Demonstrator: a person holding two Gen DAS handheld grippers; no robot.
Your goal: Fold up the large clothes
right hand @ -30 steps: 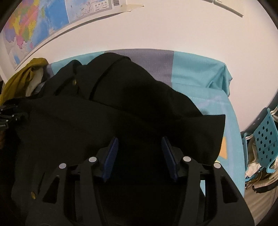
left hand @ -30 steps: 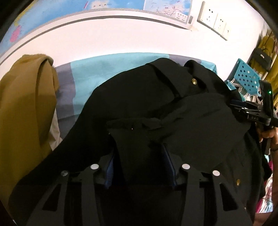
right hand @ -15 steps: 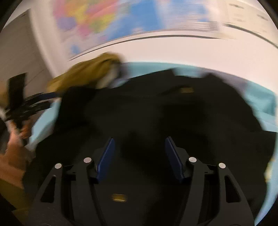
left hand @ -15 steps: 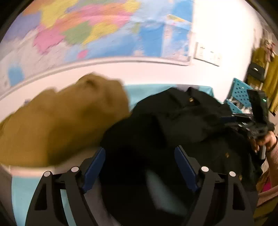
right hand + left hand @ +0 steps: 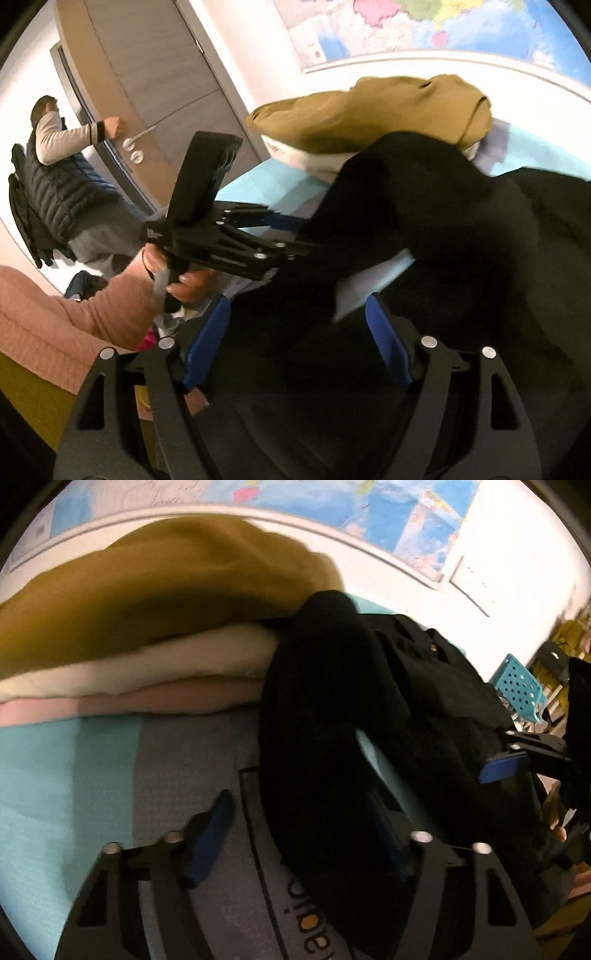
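A large black garment (image 5: 369, 709) with brass buttons lies bunched on the teal and grey table cover (image 5: 55, 775). My left gripper (image 5: 299, 834) hovers at its left edge. A fold of black cloth lies between the closing jaws against the right pad, and the left pad (image 5: 210, 834) stands apart from it. From the right wrist view the left gripper (image 5: 295, 236) reaches into the garment's (image 5: 461, 229) edge, in a hand with a pink sleeve (image 5: 74, 317). My right gripper (image 5: 297, 343) is over the black cloth with jaws opening; cloth fills the gap. It also shows as right gripper (image 5: 517, 753).
A stack of folded clothes sits behind the garment: mustard (image 5: 166, 602) on top, cream (image 5: 166, 661), then pink (image 5: 147, 701). A blue perforated chair (image 5: 517, 686) stands at the far right. Another person (image 5: 62, 177) stands at a door on the left. A map hangs on the wall.
Both grippers have swung left toward the folded stack. The left let go of the black fold, spread wide, then narrowed again. The right jaws widened from their grip on the cloth.
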